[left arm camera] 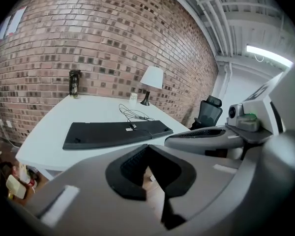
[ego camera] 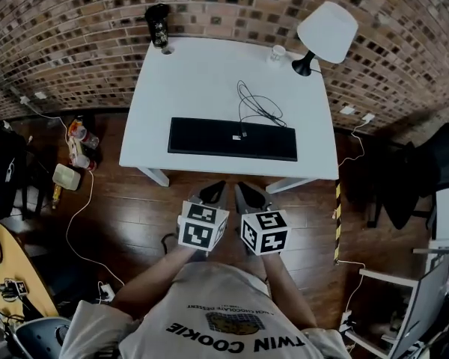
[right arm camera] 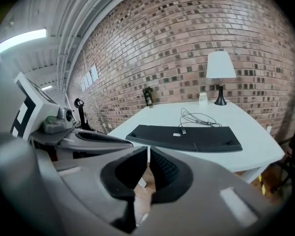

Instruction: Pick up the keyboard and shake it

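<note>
Brick wall (ego camera: 232, 6) stands behind the white tabletop (ego camera: 202, 81). The black keyboard (ego camera: 232, 138) lies flat on it, near the edge closest to me, and I am not touching it. Its cable (ego camera: 258, 107) lies in loops just behind the keyboard. A lamp (ego camera: 327, 30) stands well behind the keyboard's right end. I think the cable could snag the lamp when I shake. The long keyboard could also tip if I grab only one end. My left gripper (ego camera: 215, 191) and right gripper (ego camera: 247, 193) hang side by side in front of the keyboard, off the tabletop. Both pairs of jaws are pressed together and hold nothing.
</note>
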Available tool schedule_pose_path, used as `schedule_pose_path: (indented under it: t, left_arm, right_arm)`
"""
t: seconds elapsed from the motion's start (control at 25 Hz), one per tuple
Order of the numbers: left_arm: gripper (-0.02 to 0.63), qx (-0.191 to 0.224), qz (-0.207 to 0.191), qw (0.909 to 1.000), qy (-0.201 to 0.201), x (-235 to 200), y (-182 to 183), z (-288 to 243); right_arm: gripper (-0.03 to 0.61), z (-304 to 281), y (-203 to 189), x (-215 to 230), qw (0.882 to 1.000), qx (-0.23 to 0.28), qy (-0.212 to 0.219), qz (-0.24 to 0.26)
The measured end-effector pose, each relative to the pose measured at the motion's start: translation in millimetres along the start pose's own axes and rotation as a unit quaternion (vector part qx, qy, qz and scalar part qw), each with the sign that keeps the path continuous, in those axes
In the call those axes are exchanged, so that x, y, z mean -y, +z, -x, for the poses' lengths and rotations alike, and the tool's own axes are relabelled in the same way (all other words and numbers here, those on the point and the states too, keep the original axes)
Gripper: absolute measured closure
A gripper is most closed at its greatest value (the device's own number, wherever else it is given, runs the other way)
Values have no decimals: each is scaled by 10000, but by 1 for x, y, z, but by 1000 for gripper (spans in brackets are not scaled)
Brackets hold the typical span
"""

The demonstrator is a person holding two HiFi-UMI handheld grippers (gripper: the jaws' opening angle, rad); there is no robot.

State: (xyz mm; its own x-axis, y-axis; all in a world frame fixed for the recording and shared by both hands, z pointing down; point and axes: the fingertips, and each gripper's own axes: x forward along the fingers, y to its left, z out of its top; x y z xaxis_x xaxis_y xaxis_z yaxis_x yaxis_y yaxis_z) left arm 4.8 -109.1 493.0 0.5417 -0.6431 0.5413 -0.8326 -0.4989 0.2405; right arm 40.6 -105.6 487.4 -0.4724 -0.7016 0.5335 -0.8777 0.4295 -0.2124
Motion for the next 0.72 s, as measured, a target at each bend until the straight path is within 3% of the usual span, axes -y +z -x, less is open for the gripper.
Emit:
schedule_pose_path:
  t: [0.28, 0.72]
  left_arm:
    - [609, 40, 60, 9999, 133, -62, 25, -17]
    - [567, -70, 334, 9970, 696, -152, 41, -51]
  right_arm:
    - [569, -37, 20, 17, 9998, -163, -28, -60]
    - [558, -65, 34, 113, 9976, -362, -575, -130]
